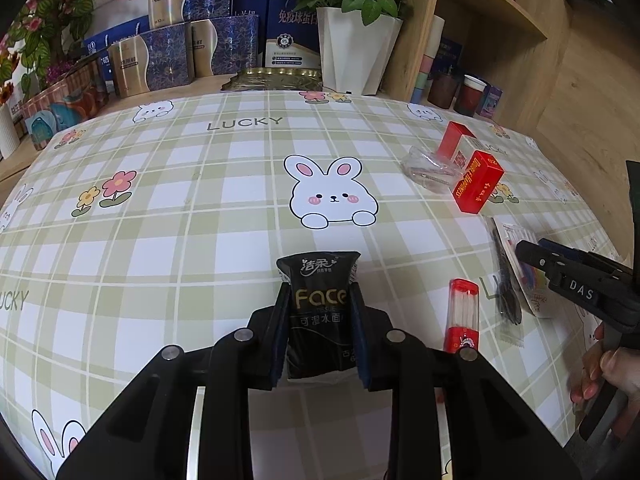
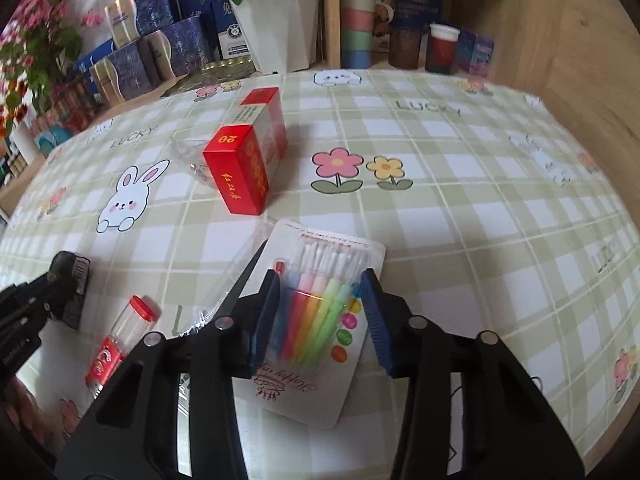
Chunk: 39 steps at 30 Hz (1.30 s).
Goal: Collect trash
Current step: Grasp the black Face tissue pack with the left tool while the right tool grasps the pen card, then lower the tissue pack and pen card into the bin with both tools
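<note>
My left gripper [image 1: 320, 312] is shut on a black tissue pack [image 1: 318, 304] marked "Face", held above the checked tablecloth [image 1: 200, 208]. My right gripper [image 2: 322, 312] is open, its fingers on either side of a card blister pack of coloured picks [image 2: 320, 320] that lies on the cloth. A red cigarette box [image 2: 250, 160] with its lid open lies further back, beside crumpled clear cellophane [image 1: 426, 166]. A red-capped clear tube [image 1: 462, 316] lies near both grippers. A black-edged clear wrapper [image 2: 236, 292] lies left of the blister pack.
Blue and gold gift boxes [image 1: 168, 56], a white flowerpot with red roses [image 1: 356, 48] and a gold tray [image 1: 276, 78] stand along the back. A wooden shelf [image 2: 420, 40] holds cups and jars at the back right. A wooden wall bounds the right side.
</note>
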Available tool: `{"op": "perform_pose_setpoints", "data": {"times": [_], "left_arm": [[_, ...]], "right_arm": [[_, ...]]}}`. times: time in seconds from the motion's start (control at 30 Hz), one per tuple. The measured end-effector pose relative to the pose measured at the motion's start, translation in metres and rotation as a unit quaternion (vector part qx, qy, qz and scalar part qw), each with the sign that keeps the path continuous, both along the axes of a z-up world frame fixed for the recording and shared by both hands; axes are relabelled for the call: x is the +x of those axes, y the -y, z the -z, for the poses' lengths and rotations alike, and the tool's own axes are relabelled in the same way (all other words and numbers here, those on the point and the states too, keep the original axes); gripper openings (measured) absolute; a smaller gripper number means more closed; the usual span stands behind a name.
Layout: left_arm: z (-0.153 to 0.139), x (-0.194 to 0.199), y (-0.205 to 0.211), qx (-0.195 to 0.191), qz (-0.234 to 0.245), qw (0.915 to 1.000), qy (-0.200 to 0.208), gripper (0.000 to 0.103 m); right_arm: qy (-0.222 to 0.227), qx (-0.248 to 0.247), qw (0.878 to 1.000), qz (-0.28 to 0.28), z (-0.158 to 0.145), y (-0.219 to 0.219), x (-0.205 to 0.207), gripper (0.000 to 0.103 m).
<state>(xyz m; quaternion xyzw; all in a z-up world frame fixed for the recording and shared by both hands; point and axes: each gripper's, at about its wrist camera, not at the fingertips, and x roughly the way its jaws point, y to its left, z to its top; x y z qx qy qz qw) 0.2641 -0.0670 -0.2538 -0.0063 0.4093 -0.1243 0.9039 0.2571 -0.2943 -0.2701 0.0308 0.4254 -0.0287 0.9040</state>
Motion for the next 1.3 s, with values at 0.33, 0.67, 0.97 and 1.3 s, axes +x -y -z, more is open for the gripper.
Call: {"op": "perform_pose_setpoints", "data": {"times": [0.33, 0.67, 0.97, 1.3], "left_arm": [[-0.001, -0.001, 0.001, -0.003, 0.005, 1.0000, 0.000, 0.027], [-0.017, -0.022, -0.003, -0.012, 0.014, 0.9991, 0.038, 0.026], [-0.059, -0.082, -0.030, -0.033, 0.044, 0.9963, 0.066, 0.025], [-0.082, -0.178, -0.072, -0.070, 0.025, 0.9936, 0.084, 0.026]], "right_arm": [[0.031, 0.011, 0.999, 0.003, -0.011, 0.004, -0.015, 0.040], [0.066, 0.062, 0.996, 0.011, -0.044, 0.019, -0.055, 0.040], [0.089, 0.077, 0.993, -0.027, -0.063, -0.006, -0.110, 0.040], [0.095, 0.071, 0.986, -0.119, -0.067, -0.060, -0.185, 0.040]]}}
